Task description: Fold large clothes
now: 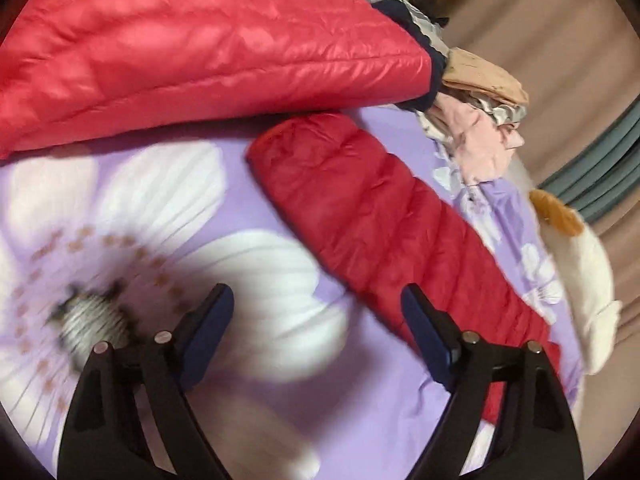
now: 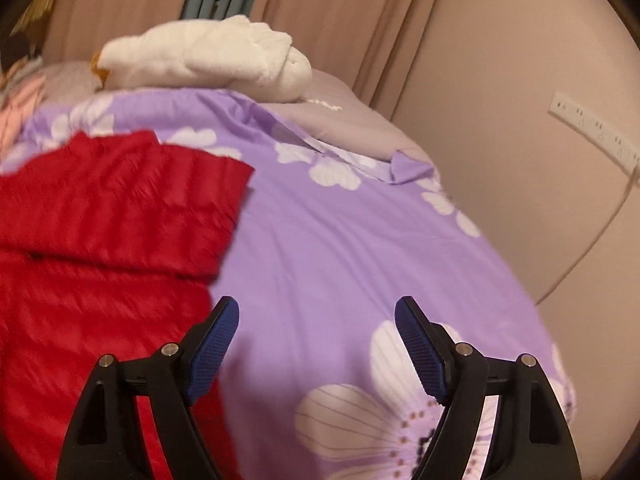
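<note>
A red quilted down jacket (image 1: 192, 52) lies on a purple flowered bedsheet (image 1: 248, 208). Its body fills the upper left of the left wrist view, and one sleeve (image 1: 372, 208) stretches out towards the lower right. My left gripper (image 1: 316, 300) is open and empty above the sheet, its right finger close over the sleeve. In the right wrist view the jacket (image 2: 100, 220) fills the left side. My right gripper (image 2: 316, 312) is open and empty above the sheet (image 2: 360, 240), just right of the jacket's edge.
A pile of other clothes (image 1: 476, 120) lies beyond the jacket. A white plush toy (image 2: 208, 56) sits at the bed's far edge, also in the left wrist view (image 1: 580, 280). Beige curtains (image 2: 340, 12) and a padded headboard (image 2: 540, 120) stand behind the bed.
</note>
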